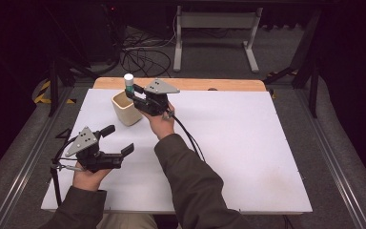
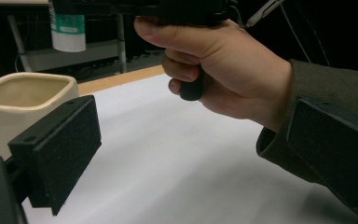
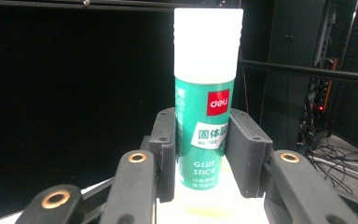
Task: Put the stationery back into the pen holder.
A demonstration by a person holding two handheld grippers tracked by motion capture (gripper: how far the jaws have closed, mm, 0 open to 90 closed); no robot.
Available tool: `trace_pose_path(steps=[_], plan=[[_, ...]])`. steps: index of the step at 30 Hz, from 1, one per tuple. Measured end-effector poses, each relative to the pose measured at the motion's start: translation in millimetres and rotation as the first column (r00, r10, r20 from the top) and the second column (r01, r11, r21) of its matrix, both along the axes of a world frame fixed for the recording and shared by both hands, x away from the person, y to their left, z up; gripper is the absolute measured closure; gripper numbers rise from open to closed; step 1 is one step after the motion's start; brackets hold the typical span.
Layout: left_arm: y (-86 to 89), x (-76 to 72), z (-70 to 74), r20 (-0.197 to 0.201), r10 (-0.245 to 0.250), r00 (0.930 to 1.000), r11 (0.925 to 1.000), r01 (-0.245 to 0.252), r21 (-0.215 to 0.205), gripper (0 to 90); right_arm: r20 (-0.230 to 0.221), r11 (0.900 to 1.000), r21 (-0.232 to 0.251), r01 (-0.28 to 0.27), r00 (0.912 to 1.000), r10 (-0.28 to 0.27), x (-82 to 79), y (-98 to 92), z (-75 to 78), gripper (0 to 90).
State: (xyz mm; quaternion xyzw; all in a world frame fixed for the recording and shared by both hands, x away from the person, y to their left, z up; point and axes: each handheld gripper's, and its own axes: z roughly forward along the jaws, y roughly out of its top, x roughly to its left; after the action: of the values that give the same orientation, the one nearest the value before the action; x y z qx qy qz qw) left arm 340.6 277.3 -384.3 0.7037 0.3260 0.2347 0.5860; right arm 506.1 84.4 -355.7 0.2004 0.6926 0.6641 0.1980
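Note:
A green glue stick (image 3: 205, 116) with a white cap stands upright between the pads of my right gripper (image 3: 201, 154), which is shut on it. From above, the right gripper (image 1: 134, 93) holds the glue stick (image 1: 129, 82) over the far rim of a cream square cup (image 1: 126, 109). The left gripper (image 1: 120, 139) rests open near the table's front left, nothing between its jaws. Its view looks past one pad (image 2: 67, 149) at the cup (image 2: 25, 102), the glue stick (image 2: 68, 32) hanging above it, and the hand that grips the right gripper's handle.
A white sheet (image 1: 248, 143) covers the table, with a strip of bare wood (image 1: 209, 85) along the far edge. Cables (image 1: 143, 57) and a white metal frame (image 1: 214, 28) lie on the floor beyond. The right gripper's cable (image 1: 188, 138) trails across the sheet.

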Motion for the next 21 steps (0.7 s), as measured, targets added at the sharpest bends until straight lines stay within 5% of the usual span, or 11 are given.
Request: trace_pose_path(steps=[21], plan=[[4.7, 0.4, 0.3, -0.003, 0.008, 1.0000, 0.9998, -0.008, -0.015, 3.5, -0.043, 0.999, -0.035, -0.001, 0.9991, -0.001, 18.1, 22.9, -15.8, 65.9]])
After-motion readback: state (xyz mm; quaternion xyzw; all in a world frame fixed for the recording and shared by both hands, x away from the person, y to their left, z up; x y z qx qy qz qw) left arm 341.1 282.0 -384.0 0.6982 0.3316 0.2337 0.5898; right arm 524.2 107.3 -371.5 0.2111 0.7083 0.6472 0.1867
